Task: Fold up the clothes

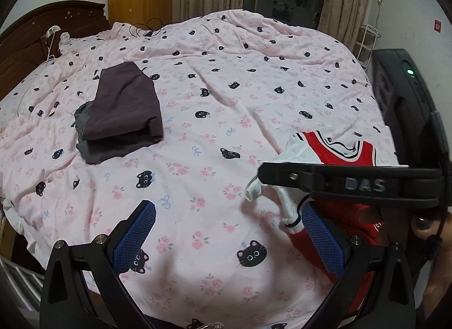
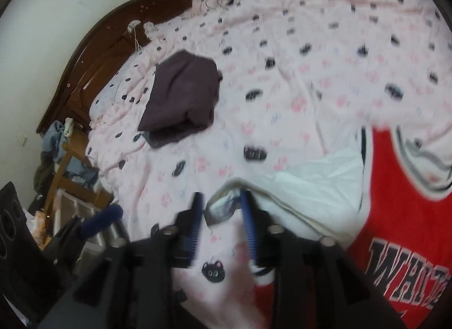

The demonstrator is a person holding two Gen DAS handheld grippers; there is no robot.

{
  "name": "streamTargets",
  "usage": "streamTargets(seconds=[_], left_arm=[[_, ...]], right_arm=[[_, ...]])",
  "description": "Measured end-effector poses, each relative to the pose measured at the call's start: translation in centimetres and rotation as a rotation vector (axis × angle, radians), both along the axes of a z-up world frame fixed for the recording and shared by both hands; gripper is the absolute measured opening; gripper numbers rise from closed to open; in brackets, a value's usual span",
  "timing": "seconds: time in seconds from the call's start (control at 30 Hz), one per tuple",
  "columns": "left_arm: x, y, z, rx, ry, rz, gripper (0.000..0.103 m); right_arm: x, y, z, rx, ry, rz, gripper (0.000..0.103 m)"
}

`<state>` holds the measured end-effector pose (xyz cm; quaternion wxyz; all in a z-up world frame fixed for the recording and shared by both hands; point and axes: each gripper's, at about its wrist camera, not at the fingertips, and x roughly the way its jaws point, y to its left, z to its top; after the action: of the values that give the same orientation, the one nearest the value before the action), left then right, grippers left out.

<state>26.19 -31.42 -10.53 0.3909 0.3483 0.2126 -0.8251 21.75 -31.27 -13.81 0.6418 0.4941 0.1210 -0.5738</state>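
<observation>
Three raised letters, "DAS", are readable on the black body of the right gripper (image 1: 255, 180), which crosses the left wrist view sideways. Its fingers grip a white sleeve (image 2: 226, 201) of the red jersey (image 2: 401, 187); large black letters on the jersey cannot be read surely. The left gripper (image 1: 228, 233) hangs low over the pink bedsheet (image 1: 226, 88), its blue pads (image 1: 135, 235) wide apart and holding nothing. Folded dark clothes (image 1: 124, 111) lie further up the bed, well apart from the jersey.
</observation>
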Motion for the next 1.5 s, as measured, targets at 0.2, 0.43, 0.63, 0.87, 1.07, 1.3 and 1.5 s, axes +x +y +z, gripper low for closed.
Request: streamTargets(seconds=[0.2, 0.43, 0.63, 0.87, 1.07, 1.3, 1.5], left_arm=[[-0.7, -0.2, -0.7, 0.015, -0.003, -0.009, 0.103], [-2.6, 0.0, -2.6, 0.063, 0.005, -0.038, 0.103], [-4.5, 1.8, -5.1, 0.1, -0.008, -0.105, 0.103], [-7.0, 3.2, -6.1, 0.061, -0.075, -0.141, 0.103], [-7.7, 3.0, -6.4, 0.042, -0.107, -0.119, 0.103], [-8.1, 3.3, -6.6, 0.024, -0.124, -0.128, 0.103], [-7.8, 2.6, -6.7, 0.056, -0.095, -0.108, 0.103]], right_arm=[[-2.1, 4.0, 2.2, -0.074, 0.018, -0.01, 0.054], [-9.7, 11.5, 4.4, -0.062, 0.232, -0.193, 0.06], [-17.4, 20.0, 0.5, 0.076, 0.243, -0.406, 0.061], [-20.9, 25.9, -3.1, 0.141, 0.211, -0.54, 0.06], [-22.1, 26.9, -4.7, 0.155, 0.178, -0.607, 0.06], [-23.0, 27.4, -6.0, 0.17, 0.156, -0.649, 0.06], [-23.0, 27.5, -6.4, 0.155, 0.119, -0.651, 0.062]])
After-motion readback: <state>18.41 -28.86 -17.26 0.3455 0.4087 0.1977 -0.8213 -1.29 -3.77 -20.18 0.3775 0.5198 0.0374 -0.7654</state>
